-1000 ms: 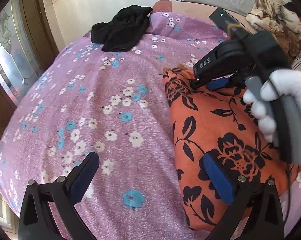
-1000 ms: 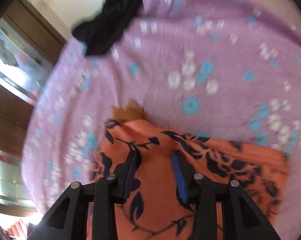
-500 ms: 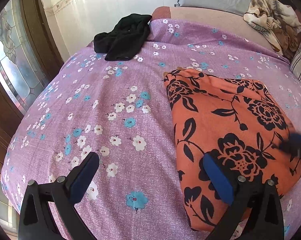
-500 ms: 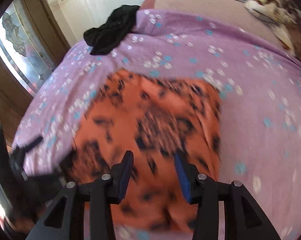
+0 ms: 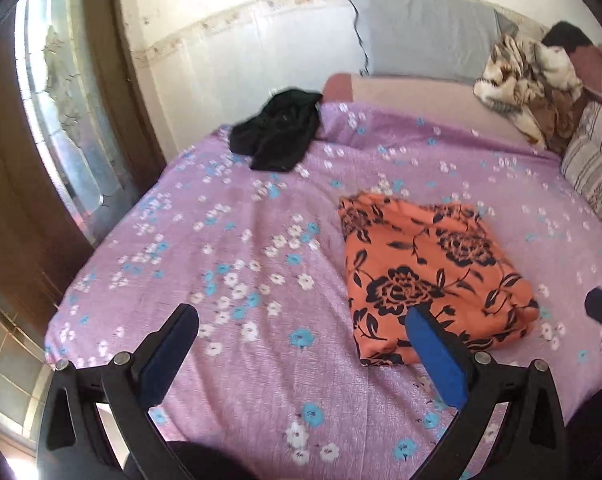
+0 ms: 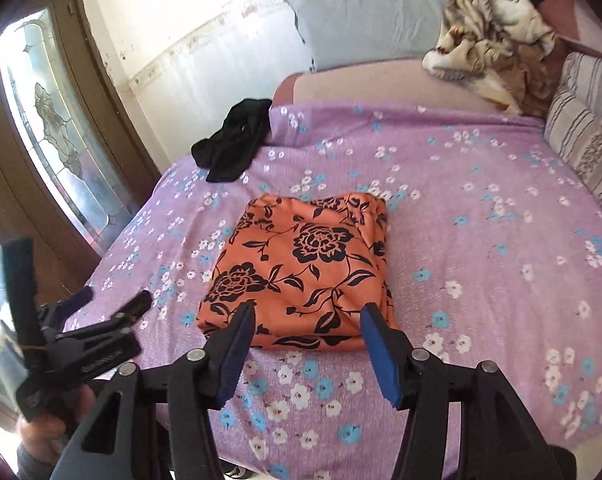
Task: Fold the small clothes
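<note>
The folded orange cloth with black flower print (image 6: pixel 301 276) lies flat near the middle of the purple flowered bedspread (image 6: pixel 481 280). A crumpled black garment (image 6: pixel 233 148) lies at the bed's far left corner. The left gripper (image 5: pixel 301 344) and right gripper (image 6: pixel 307 340) both stand wide apart, holding nothing, above the near edge.

Grey pillow (image 6: pixel 365 16), fur blanket (image 6: pixel 489 36), door (image 6: pixel 53 132)

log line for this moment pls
orange floral garment: folded, on bed | left gripper: open, empty | right gripper: open, empty
</note>
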A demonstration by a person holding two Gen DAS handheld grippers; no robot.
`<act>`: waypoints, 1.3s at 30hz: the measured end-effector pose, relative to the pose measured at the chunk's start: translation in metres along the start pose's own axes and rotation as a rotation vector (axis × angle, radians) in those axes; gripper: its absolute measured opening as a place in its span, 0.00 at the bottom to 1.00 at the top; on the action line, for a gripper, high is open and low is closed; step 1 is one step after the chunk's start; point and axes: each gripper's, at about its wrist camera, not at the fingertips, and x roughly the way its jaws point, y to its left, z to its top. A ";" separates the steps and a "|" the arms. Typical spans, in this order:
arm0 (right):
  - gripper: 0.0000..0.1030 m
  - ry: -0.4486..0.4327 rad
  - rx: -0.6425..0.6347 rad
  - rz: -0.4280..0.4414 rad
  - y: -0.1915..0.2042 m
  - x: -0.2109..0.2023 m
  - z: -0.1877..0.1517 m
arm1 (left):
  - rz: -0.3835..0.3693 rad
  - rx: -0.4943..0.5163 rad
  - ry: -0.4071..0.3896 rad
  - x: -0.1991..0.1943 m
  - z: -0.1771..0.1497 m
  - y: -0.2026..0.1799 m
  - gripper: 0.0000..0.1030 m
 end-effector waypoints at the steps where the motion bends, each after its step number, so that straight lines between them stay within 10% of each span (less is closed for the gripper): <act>1: 0.59 -0.010 -0.003 -0.002 0.004 -0.006 -0.002 | 0.009 -0.004 -0.021 -0.012 0.001 0.002 1.00; 17: 0.69 -0.138 -0.068 -0.053 0.027 -0.070 -0.018 | -0.086 -0.032 -0.068 -0.103 -0.013 0.006 1.00; 39: 0.69 -0.172 -0.104 -0.083 0.047 -0.073 0.011 | -0.119 -0.067 -0.114 -0.101 0.025 0.024 1.00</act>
